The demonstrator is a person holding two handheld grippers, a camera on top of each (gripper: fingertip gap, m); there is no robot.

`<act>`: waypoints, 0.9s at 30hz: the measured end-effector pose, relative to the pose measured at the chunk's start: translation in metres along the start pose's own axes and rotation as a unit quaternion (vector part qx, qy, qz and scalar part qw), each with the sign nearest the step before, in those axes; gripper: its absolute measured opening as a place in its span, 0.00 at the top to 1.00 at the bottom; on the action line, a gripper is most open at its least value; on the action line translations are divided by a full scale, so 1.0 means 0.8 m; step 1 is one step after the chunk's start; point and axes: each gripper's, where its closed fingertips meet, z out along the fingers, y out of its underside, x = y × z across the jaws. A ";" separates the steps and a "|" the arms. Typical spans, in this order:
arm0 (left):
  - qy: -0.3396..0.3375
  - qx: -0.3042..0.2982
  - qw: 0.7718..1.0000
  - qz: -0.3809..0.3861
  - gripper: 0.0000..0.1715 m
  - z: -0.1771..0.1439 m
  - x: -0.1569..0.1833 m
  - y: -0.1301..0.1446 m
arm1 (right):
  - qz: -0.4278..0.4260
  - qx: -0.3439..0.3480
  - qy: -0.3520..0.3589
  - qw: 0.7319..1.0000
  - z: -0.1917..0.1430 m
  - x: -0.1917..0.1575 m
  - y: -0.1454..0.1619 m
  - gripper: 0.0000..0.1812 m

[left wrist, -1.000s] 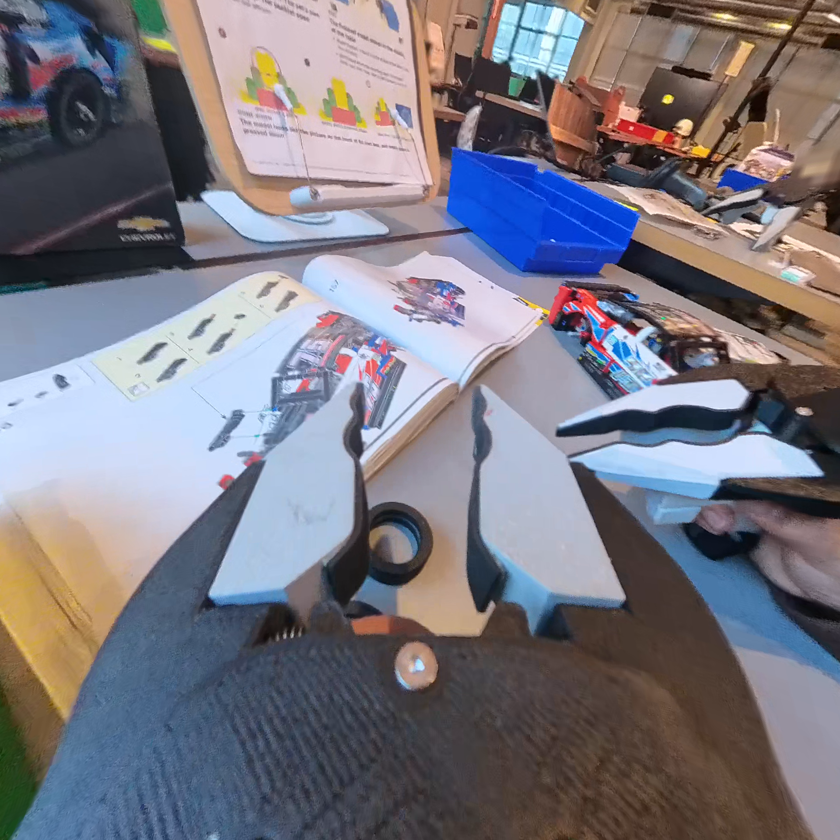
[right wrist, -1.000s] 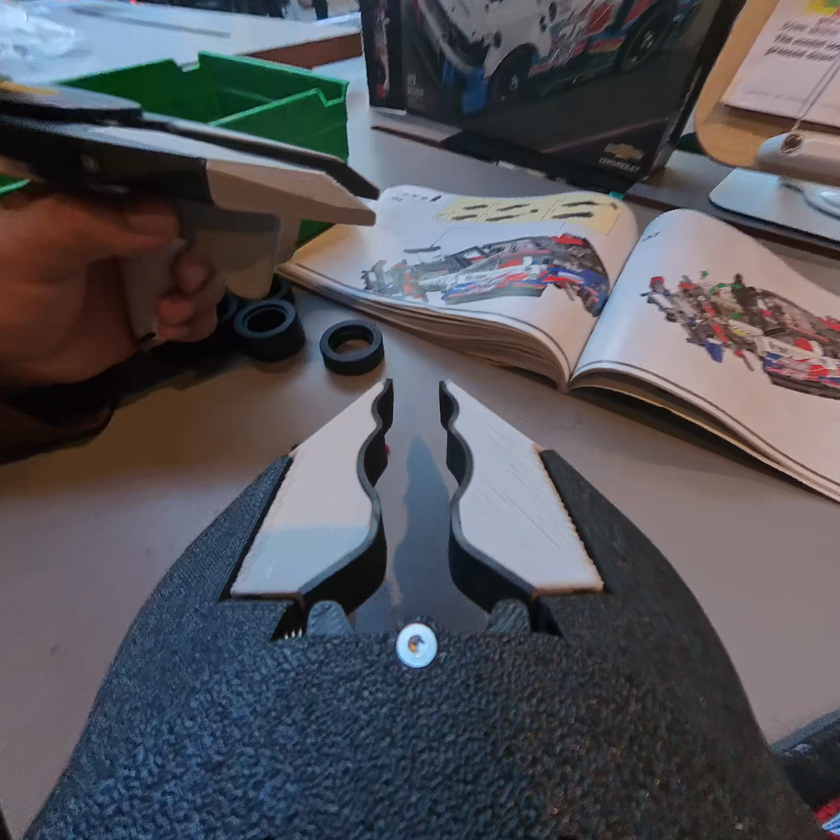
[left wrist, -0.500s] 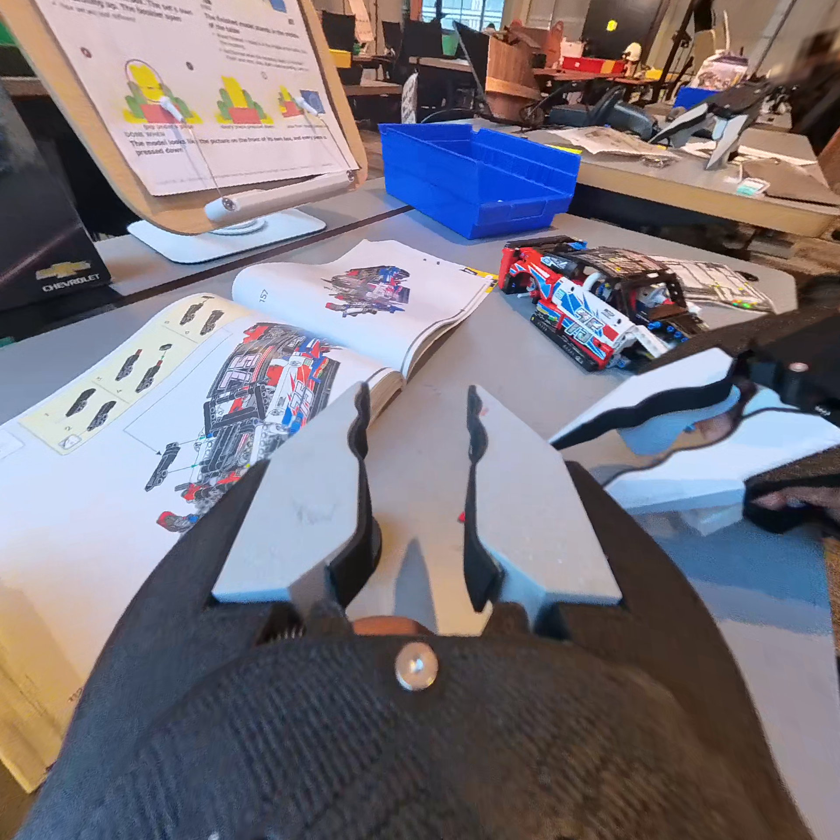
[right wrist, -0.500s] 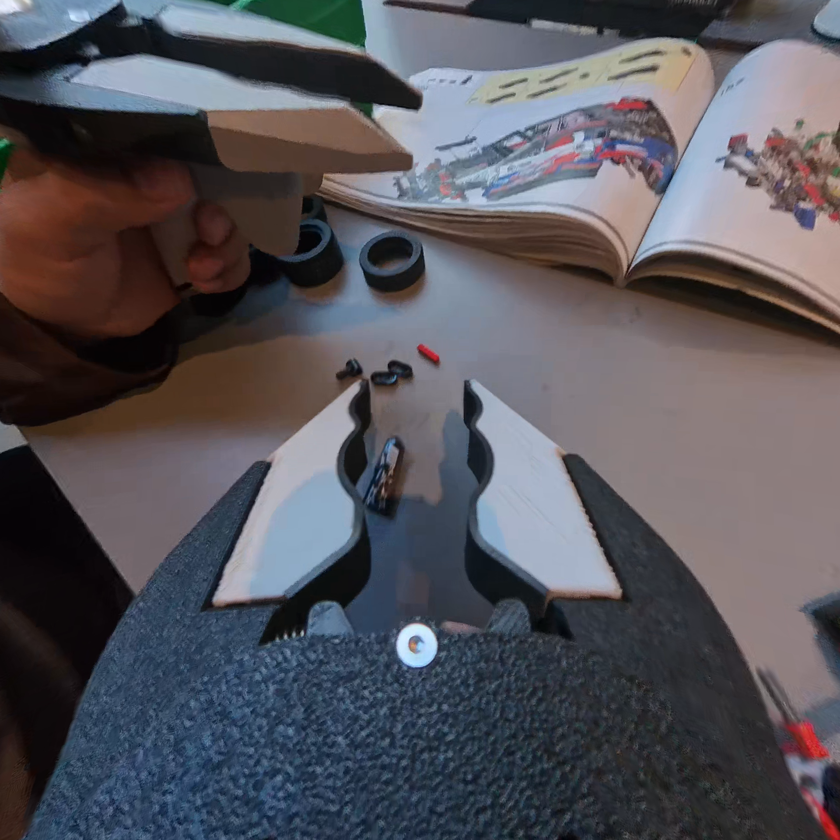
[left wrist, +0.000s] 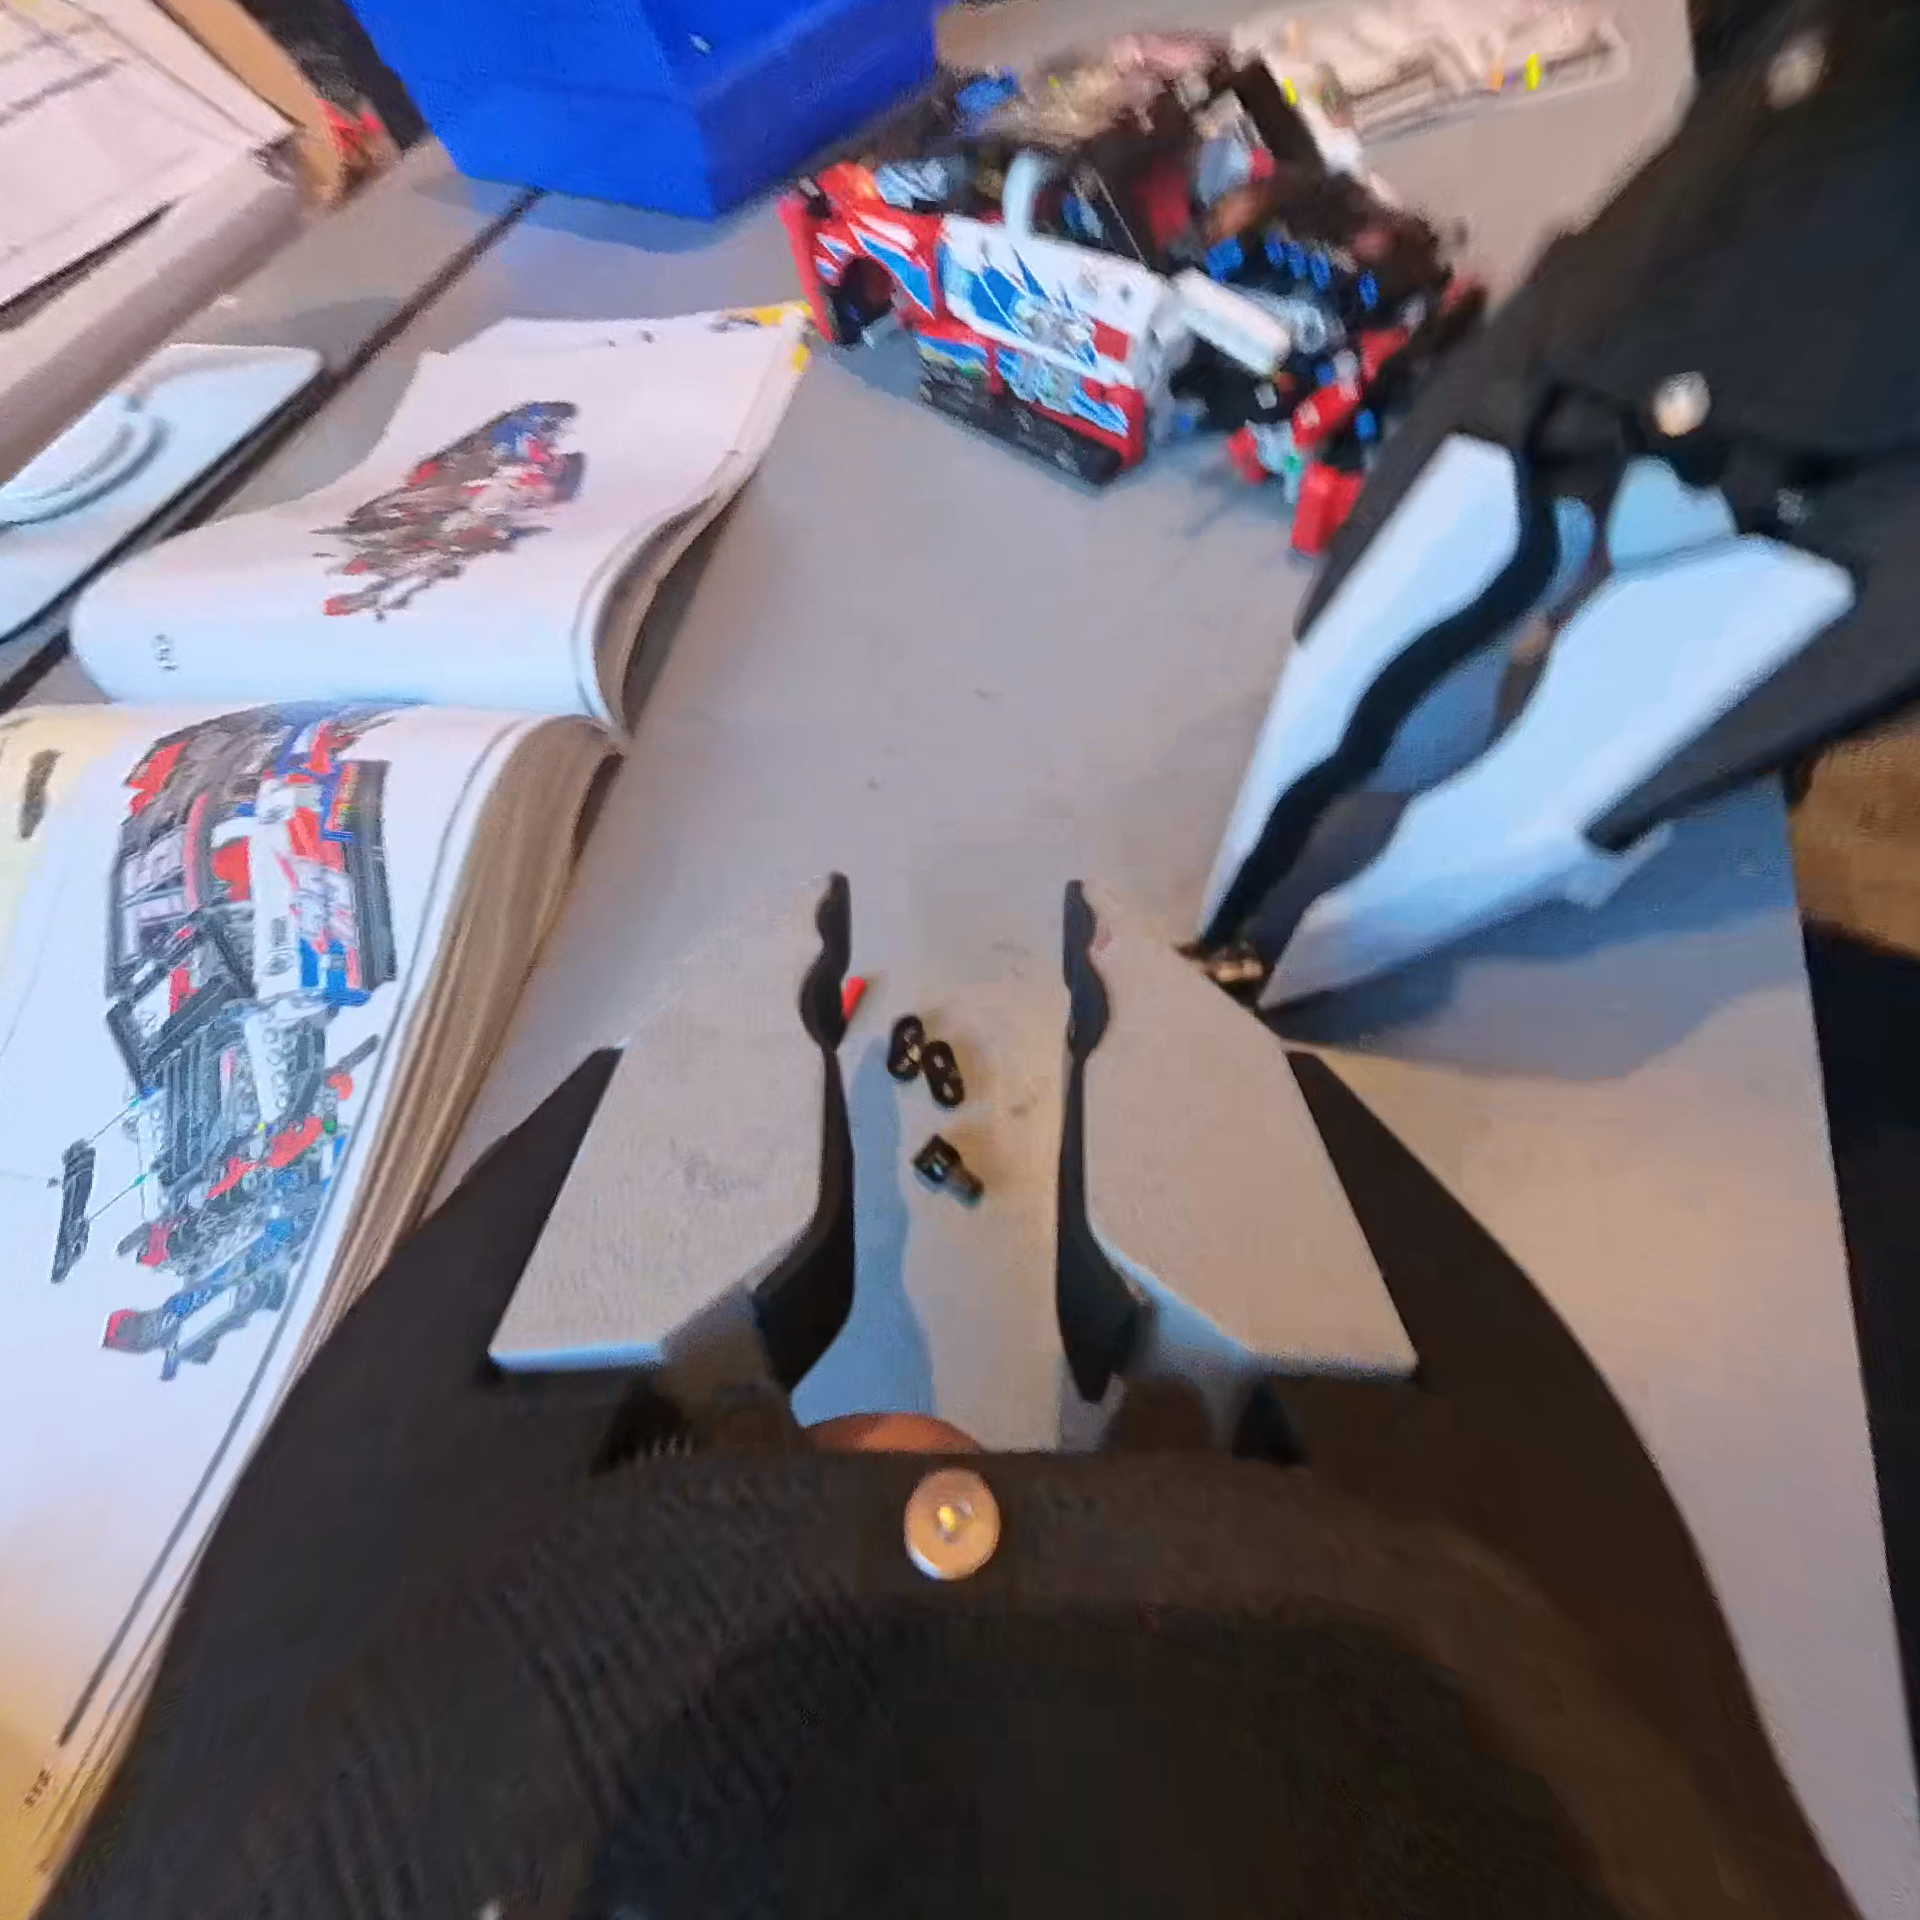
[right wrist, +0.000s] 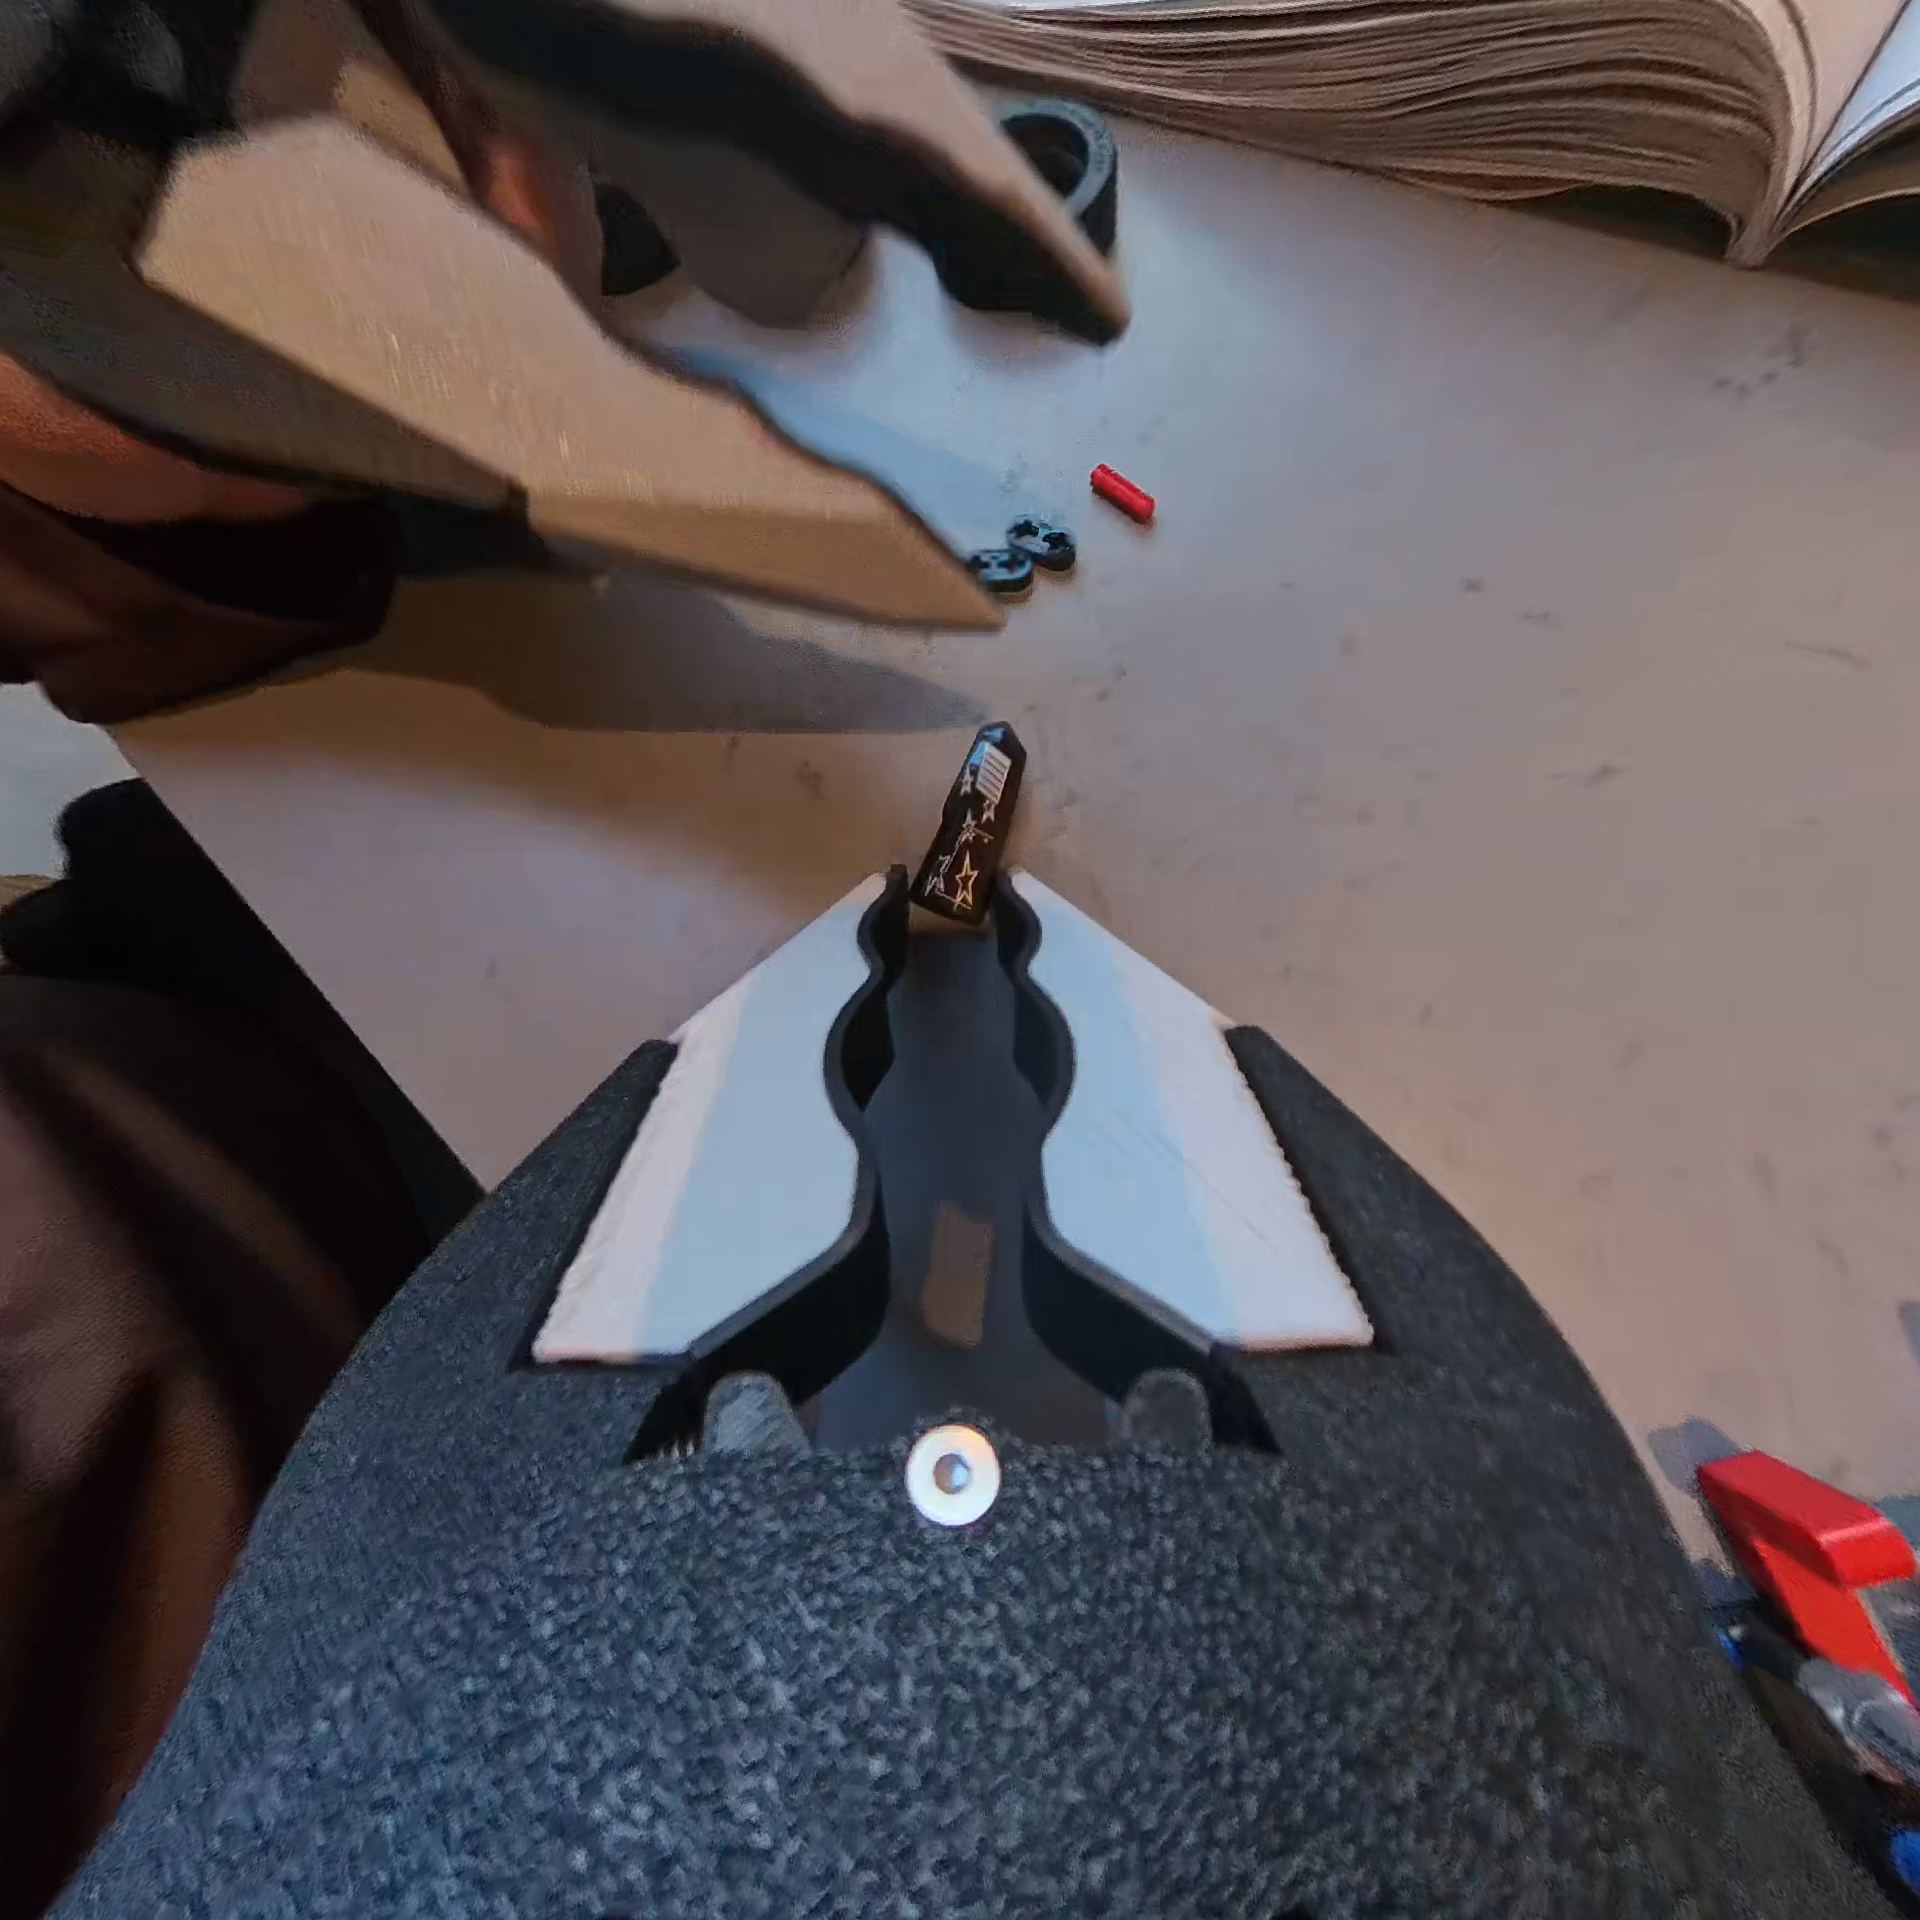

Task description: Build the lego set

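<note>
The small black lego piece (right wrist: 968, 831) with star markings sits at the right gripper (right wrist: 951, 883) tips, pinched, apparently for lifting. The left gripper (left wrist: 948, 914) hovers spread over loose black connectors (left wrist: 928, 1058), likely choosing one.

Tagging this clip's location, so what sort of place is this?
Probably a hobby or workshop table set up for model building: an open instruction booklet, a half-built toy car, and a blue parts bin sit on it.

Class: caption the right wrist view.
Right gripper pinching a black star-printed piece against the table.
</note>
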 end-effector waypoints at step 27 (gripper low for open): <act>0.013 -0.088 0.987 0.132 0.86 -0.071 0.066 0.080 | -0.300 -0.010 -0.095 0.949 0.019 -0.072 -0.002 0.90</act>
